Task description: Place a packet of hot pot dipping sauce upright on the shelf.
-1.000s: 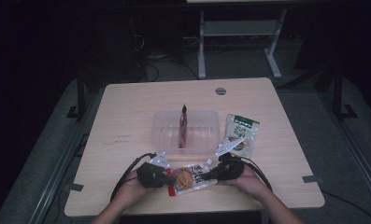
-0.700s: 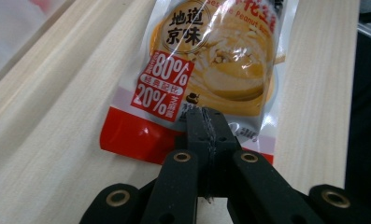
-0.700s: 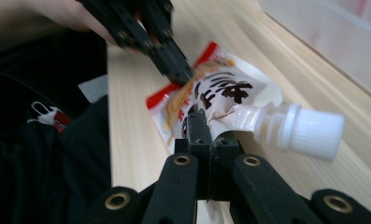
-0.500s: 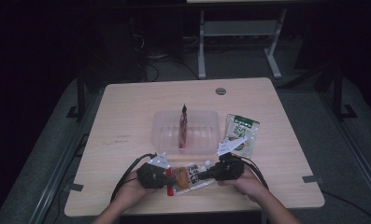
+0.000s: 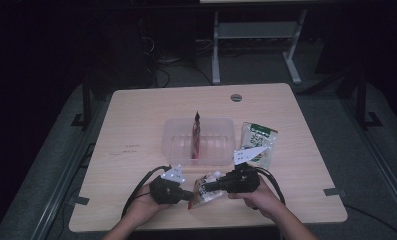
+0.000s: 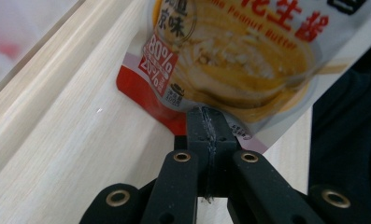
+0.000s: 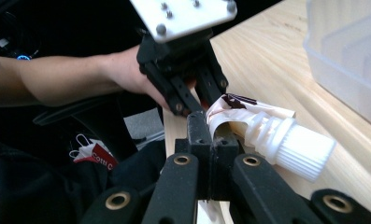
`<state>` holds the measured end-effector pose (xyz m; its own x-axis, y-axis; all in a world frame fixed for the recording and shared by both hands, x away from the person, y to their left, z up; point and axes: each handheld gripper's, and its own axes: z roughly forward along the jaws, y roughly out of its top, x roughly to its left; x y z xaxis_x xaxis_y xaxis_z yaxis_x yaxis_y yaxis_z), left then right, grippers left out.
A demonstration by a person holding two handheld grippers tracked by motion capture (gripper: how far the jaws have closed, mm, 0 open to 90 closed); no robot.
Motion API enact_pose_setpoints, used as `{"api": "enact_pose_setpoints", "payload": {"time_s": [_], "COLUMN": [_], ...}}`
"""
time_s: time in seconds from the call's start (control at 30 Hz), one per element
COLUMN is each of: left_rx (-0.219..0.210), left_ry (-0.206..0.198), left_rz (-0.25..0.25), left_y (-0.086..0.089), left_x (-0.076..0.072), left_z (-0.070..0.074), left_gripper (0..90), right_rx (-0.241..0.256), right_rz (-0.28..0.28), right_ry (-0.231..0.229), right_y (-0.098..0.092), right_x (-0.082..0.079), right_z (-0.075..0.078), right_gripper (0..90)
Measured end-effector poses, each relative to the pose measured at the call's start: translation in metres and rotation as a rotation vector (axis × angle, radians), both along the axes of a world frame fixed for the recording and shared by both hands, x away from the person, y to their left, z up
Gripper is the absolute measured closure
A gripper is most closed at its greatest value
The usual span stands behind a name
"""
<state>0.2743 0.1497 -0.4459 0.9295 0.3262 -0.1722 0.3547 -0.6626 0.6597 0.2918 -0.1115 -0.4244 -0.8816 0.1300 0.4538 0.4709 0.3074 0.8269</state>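
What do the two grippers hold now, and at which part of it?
Both hold one peanut butter pouch. The left gripper is shut on its bottom edge; the right gripper is shut on the top edge beside the white screw cap.

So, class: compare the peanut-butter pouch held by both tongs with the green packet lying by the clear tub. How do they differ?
The orange-and-white peanut-butter pouch is pinched at both ends, by the left tongs and the right tongs; the green-and-white flat packet lies untouched on the table. The pouch has a white ribbed screw cap; the packet shows none. The pouch sits at the near edge, the packet beside the clear plastic tub. Both are soft packs.
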Motion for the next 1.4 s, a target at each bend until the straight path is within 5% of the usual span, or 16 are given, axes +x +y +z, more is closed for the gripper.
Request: {"api": "enact_pose_setpoints", "payload": {"time_s": [0.47, 0.77, 1.13, 1.4], "left_rx": [-0.079, -0.090, -0.085, -0.072], "left_ry": [-0.036, -0.031, -0.042, -0.013], "left_rz": [0.017, 0.027, 0.027, 0.056], "left_y": [0.011, 0.019, 0.029, 0.053], "left_x": [0.002, 0.004, 0.001, 0.002], "left_z": [0.015, 0.018, 0.021, 0.021], "left_gripper": [89.7, 89.5, 72.3, 61.5], "right_rx": [0.024, -0.001, -0.017, -0.003], "right_rz": [0.008, -0.009, -0.023, -0.035], "right_ry": [-0.065, -0.107, -0.123, -0.114], "right_y": [0.028, 0.021, 0.015, 0.009], "right_x": [0.009, 0.008, 0.007, 0.006], "right_z": [0.020, 0.025, 0.030, 0.037], "right_gripper": [89.8, 89.9, 89.9, 89.8]}}
